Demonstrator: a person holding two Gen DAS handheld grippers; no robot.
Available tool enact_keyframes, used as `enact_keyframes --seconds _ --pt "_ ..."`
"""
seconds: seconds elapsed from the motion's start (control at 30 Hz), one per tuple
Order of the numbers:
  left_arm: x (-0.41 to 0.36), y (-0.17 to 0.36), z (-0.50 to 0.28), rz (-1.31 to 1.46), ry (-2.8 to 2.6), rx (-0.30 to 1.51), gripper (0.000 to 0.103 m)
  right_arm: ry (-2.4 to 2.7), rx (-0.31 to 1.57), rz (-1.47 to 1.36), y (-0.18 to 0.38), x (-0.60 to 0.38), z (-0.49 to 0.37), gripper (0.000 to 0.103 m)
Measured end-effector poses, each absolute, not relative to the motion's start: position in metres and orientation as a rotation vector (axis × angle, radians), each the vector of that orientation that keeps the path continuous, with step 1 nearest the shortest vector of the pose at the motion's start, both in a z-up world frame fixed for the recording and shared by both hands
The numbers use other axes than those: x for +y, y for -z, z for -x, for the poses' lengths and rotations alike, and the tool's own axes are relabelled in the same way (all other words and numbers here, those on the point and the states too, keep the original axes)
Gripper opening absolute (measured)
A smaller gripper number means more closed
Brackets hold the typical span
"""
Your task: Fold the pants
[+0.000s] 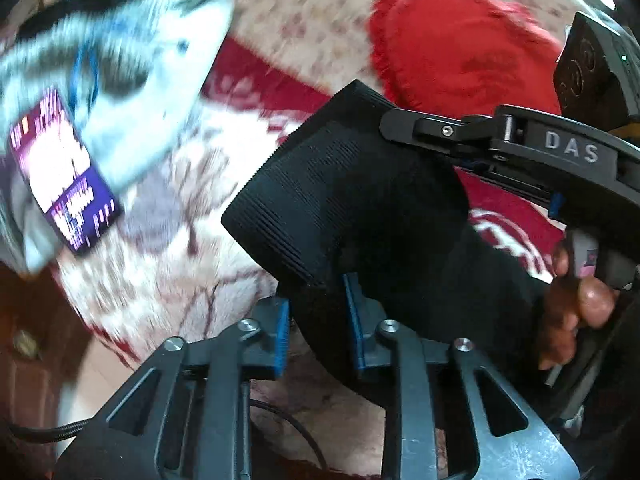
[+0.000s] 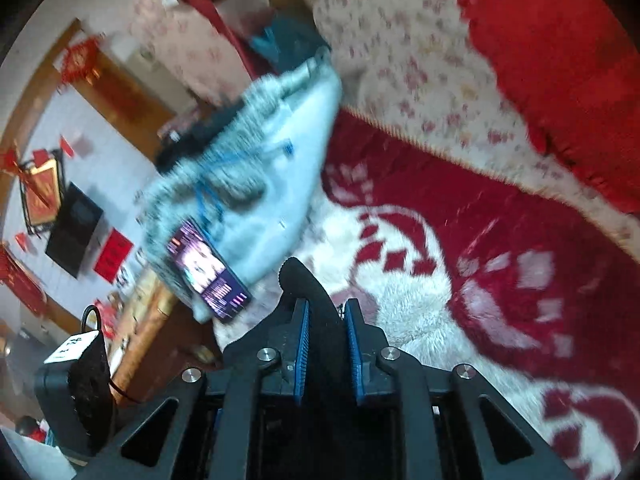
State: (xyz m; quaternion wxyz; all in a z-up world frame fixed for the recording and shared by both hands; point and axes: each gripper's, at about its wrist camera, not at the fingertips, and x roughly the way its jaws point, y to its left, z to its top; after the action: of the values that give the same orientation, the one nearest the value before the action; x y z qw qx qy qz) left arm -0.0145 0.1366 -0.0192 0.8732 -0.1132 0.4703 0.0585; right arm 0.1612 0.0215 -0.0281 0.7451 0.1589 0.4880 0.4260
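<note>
The black pants [image 1: 352, 196] hang between both grippers above a red and white patterned bedspread [image 1: 180, 248]. My left gripper [image 1: 320, 332] is shut on the pants, whose ribbed waistband rises above its blue pads [image 1: 283, 334]. The right gripper's body [image 1: 560, 152], held in a hand, shows at the right of the left wrist view, its fingertips hidden behind the pants. In the right wrist view my right gripper [image 2: 326, 344] is shut on a fold of the black pants [image 2: 308, 292] between its blue pads [image 2: 301, 352].
A light grey garment [image 1: 132, 92] with a purple tag [image 1: 60, 172] lies at the left of the bedspread; it also shows in the right wrist view [image 2: 272, 168]. A red cushion [image 1: 460, 36] lies at the back. A wooden bed edge [image 2: 140, 320] and floor lie at the left.
</note>
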Motion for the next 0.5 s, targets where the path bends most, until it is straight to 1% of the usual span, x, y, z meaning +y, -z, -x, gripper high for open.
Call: enact_keyframes --seconds 0.13,0.17,0.2,0.27,0.33,0.4,0.5 --pt "0.11 -0.022 0.03 0.196 -0.05 0.885 0.019 -0.918 0.957 -0.418 -0.013 -0.024 -0.138 0.014" --pt "0.102 -0.029 0.034 0.189 -0.024 0.873 0.019 -0.912 0.929 -0.439 -0.022 -0.037 -0.132 0.01" --pt "0.093 -0.035 0.036 0.181 0.005 0.867 0.019 -0.904 0.892 -0.471 -0.032 -0.057 -0.123 0.002" --pt "0.067 -0.044 0.045 0.139 0.071 0.857 0.019 -0.893 0.832 -0.527 -0.045 -0.088 -0.111 0.002" --pt "0.043 -0.045 0.053 0.093 0.126 0.849 0.017 -0.843 0.789 -0.546 -0.056 -0.123 -0.095 0.002" --pt "0.02 -0.035 0.054 0.059 0.181 0.88 0.015 -0.773 0.803 -0.567 -0.054 -0.156 -0.08 0.002" --pt "-0.005 -0.007 0.049 0.004 0.195 0.938 0.015 -0.691 0.834 -0.584 -0.044 -0.181 -0.061 0.002"
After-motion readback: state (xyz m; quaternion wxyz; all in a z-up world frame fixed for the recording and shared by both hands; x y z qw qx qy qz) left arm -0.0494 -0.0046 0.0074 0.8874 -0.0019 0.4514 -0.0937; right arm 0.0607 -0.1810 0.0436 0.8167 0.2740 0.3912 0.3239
